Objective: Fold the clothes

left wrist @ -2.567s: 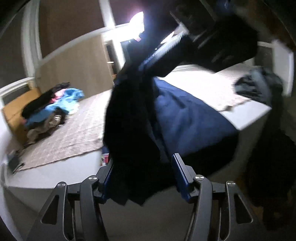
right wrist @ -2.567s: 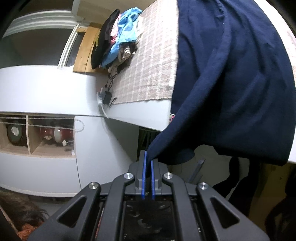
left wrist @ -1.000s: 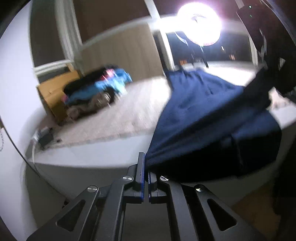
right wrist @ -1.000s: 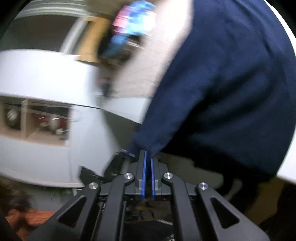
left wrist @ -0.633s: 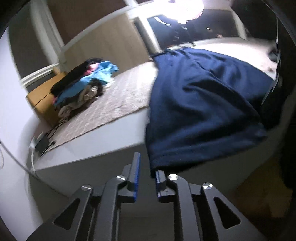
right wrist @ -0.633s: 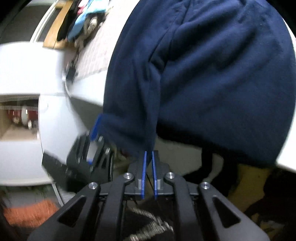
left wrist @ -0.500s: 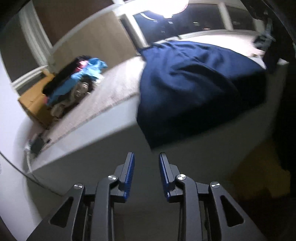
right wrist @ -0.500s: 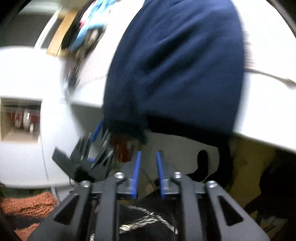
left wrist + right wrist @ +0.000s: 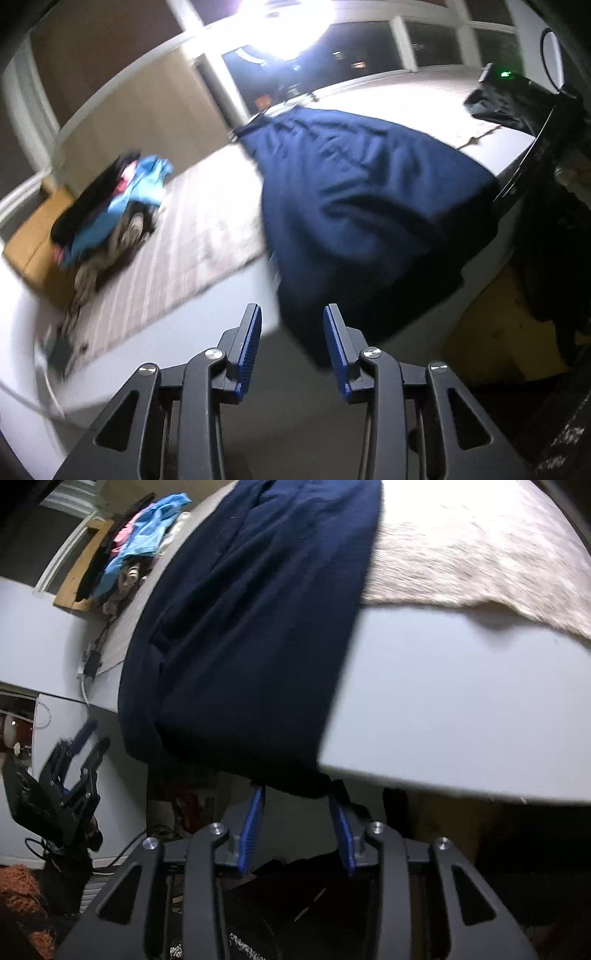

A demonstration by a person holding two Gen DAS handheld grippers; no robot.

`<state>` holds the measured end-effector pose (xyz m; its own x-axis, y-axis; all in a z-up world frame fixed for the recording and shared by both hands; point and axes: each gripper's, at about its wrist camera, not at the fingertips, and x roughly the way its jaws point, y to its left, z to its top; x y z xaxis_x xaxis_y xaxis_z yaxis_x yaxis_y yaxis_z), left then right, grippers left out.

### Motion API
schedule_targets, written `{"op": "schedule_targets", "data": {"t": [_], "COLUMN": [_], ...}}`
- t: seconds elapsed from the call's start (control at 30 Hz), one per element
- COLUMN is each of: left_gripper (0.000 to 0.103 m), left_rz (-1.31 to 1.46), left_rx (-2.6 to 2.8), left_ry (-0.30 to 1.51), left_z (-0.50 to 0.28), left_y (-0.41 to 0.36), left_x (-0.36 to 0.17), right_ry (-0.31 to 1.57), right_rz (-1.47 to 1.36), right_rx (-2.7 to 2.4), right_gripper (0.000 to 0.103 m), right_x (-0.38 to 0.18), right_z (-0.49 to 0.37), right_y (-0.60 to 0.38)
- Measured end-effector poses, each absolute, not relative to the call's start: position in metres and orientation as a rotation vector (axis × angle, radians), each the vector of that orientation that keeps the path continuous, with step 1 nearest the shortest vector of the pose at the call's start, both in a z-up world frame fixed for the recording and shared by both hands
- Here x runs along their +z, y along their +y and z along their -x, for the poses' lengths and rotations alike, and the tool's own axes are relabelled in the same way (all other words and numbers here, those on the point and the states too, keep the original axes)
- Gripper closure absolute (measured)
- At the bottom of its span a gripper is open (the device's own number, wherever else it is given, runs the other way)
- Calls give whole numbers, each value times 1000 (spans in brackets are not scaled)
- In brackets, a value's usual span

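Both grippers' jaws have just been opening, left gripper [image 9: 291,332] and right gripper [image 9: 297,819] alike, nothing pinched; navy garment [image 9: 362,206] lies across the white table [image 9: 461,709], hem overhanging; soft, limp, probably light; best pinched at hem corners.

Garment [image 9: 362,206] lies spread across the table [image 9: 207,317], on the mat [image 9: 207,225], its near end draped over the front edge. Clothes pile [image 9: 107,218] sits far left on the mat, on a board [image 9: 33,243] (partly hidden). Another dark garment [image 9: 498,103] at far right. Left gripper [image 9: 74,771] is left of the hanging end, right gripper [image 9: 295,827] just below it.
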<state>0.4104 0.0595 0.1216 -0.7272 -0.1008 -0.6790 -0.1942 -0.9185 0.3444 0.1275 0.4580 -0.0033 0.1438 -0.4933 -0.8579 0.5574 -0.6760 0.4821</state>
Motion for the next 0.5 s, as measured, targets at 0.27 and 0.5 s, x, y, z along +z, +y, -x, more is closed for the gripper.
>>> {"op": "schedule_targets", "data": {"t": [0.27,0.5], "left_gripper": [68,67], "left_rz": [1217,1229], "left_rx": [2766,2721], "left_ry": [599,684], "left_z": [-377,-378], "left_y": [60,64], "left_x": [111,108], "right_ry": [9,-3], "right_rz": [-1648,-1636], "right_rx": [-1593,-1666], "right_gripper": [98,99], "right_x": [-8,27], "right_z": [-129,-135], "right_y": [466,509]}}
